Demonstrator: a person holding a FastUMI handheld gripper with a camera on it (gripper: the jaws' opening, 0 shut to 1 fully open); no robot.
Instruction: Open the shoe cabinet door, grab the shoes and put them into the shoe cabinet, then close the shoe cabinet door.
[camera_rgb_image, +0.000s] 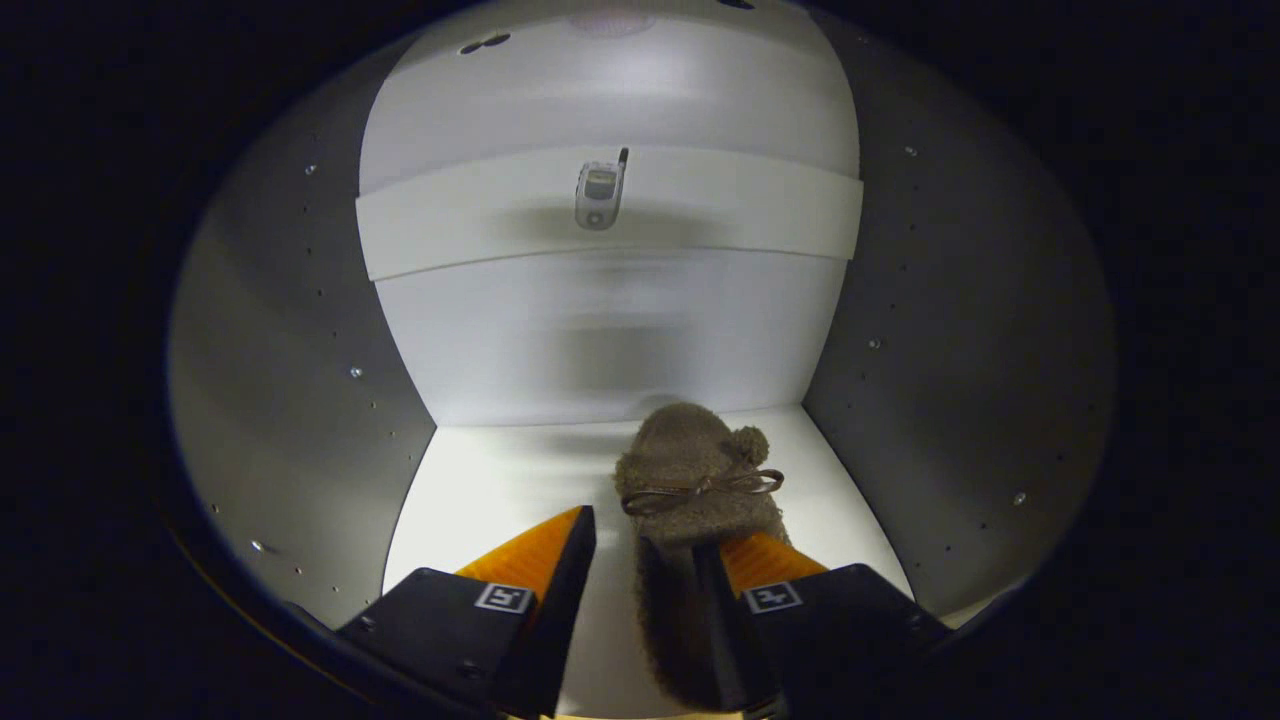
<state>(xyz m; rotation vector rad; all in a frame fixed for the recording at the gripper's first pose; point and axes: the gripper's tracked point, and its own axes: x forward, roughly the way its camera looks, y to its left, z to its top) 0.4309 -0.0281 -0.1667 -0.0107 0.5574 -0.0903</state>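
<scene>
One fuzzy slipper (697, 480) lies on the cabinet floor (480, 490), inside the shoe cabinet (610, 340). The tool (645, 545) stands narrowly open around its heel; I judge it should open wider and draw straight back, not dragging the slipper.

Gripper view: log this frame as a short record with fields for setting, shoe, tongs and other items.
setting: inside the shoe cabinet, on its bottom shelf
shoe: fuzzy slipper with a ribbon bow, lying on the shelf, toe toward the back wall
tongs: tongs open; slipper's heel end lies between the fingers, against one, clear of the other
other items: small phone-like device on the upper shelf
</scene>
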